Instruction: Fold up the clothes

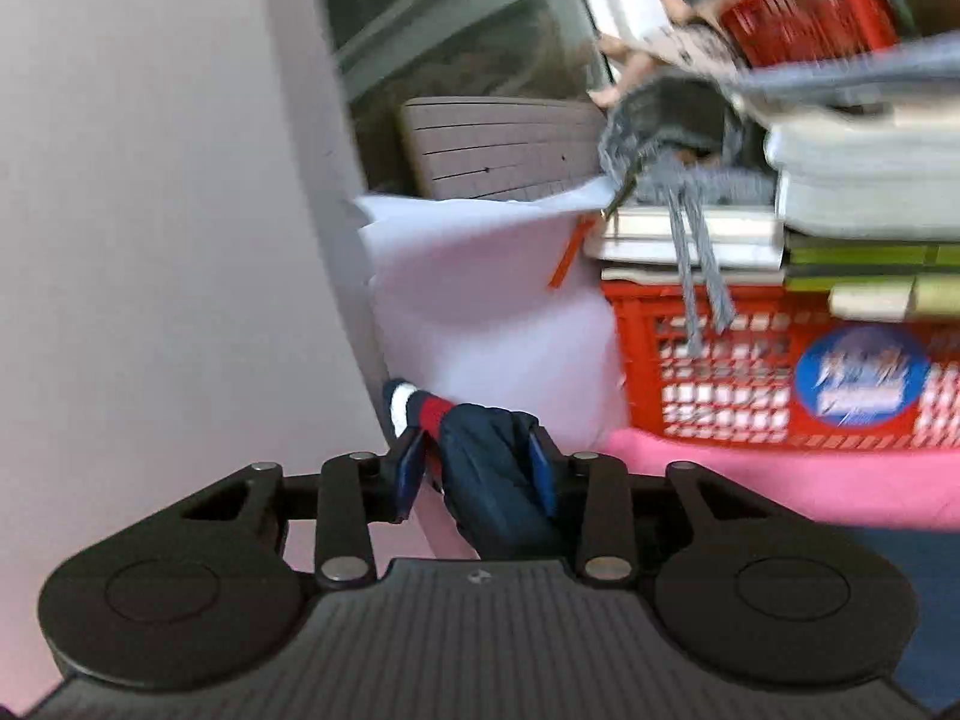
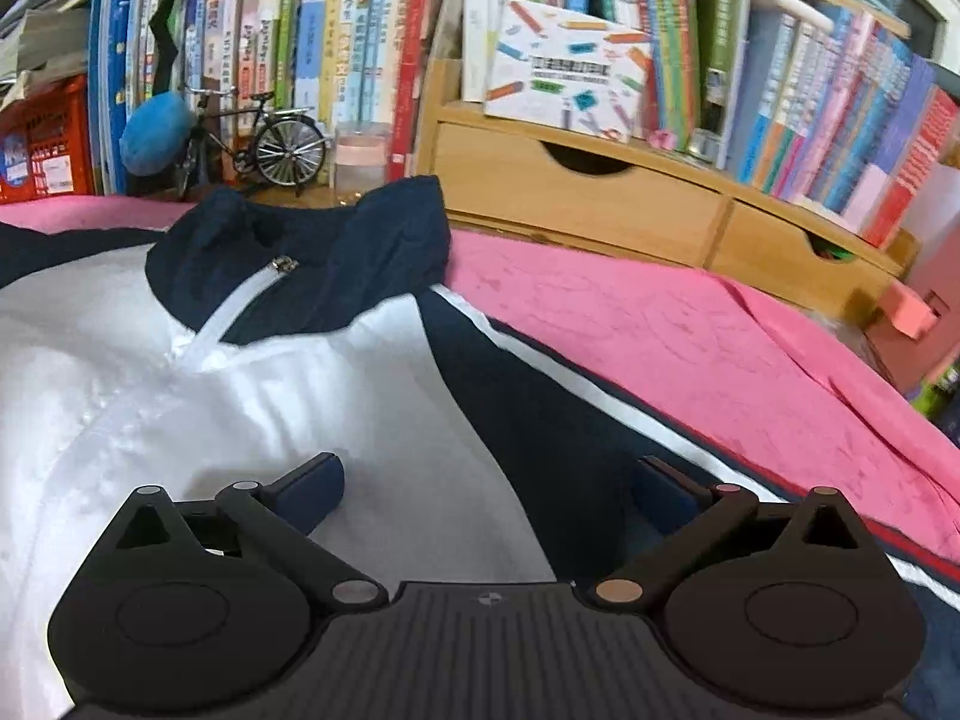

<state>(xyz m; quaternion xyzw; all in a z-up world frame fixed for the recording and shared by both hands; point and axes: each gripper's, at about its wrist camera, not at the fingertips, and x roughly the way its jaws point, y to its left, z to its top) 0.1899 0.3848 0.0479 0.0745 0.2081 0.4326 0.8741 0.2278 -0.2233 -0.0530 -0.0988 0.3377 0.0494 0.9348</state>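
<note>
The left gripper (image 1: pixel 478 468) is closed down on a bunched navy sleeve (image 1: pixel 492 480) whose red and white cuff (image 1: pixel 411 411) sticks out past the fingers; close ahead stand a white bag (image 1: pixel 480 312) and a red crate (image 1: pixel 780 378) piled with books, with a bare wall filling the left side. The right gripper (image 2: pixel 489 486) hangs wide open over the navy and white jacket (image 2: pixel 240 372), gripping nothing; the jacket lies spread on the pink cover (image 2: pixel 660 324), collar toward the bookshelf (image 2: pixel 540 30); bare pink cover stretches to its right as far as the wooden drawers (image 2: pixel 576 192).
</note>
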